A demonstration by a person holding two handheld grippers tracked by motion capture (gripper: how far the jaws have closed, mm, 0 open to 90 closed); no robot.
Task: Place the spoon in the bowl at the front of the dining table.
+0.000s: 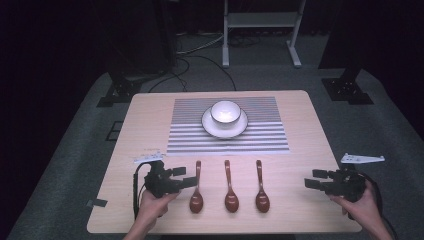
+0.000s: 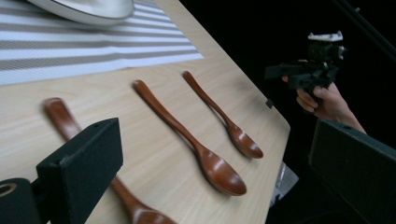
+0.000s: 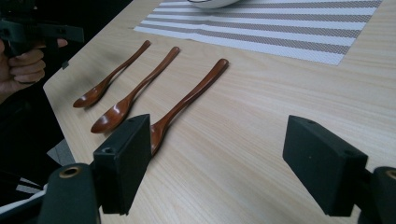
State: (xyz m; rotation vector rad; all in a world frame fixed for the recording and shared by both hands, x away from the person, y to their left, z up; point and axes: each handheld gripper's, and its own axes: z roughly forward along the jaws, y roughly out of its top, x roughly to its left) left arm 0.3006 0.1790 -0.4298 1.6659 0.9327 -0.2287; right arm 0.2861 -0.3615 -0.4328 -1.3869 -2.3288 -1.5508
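Landmark: the striped placemat lies on the far middle part of the light wooden table.
Saucer: a white saucer sits on the placemat, near its centre.
Bowl: a white bowl stands on the saucer, upright, with its opening up.
Spoons: three brown wooden spoons lie side by side on the bare wood, on the near side of the placemat, apart from one another. All three have the handle toward the placemat and the bowl end toward the person.
Left spoon: the left spoon is below the left part of the placemat.
Middle spoon: the middle spoon is below the centre of the placemat.
Right spoon: the right spoon is below the right part of the placemat.
Left gripper: the left gripper is near the placemat's near left corner, just beside the left spoon. Its jaws point to the right, stand wide apart and hold nothing. In the left gripper view, one jaw stands in front of the left spoon's handle.
Right gripper: the right gripper is on the near side of the placemat's right corner, close to the table's right edge and well apart from the right spoon. Its jaws point to the left, are spread wide and are empty.
Hands: the left hand and the right hand each grasp their gripper from the person's side.
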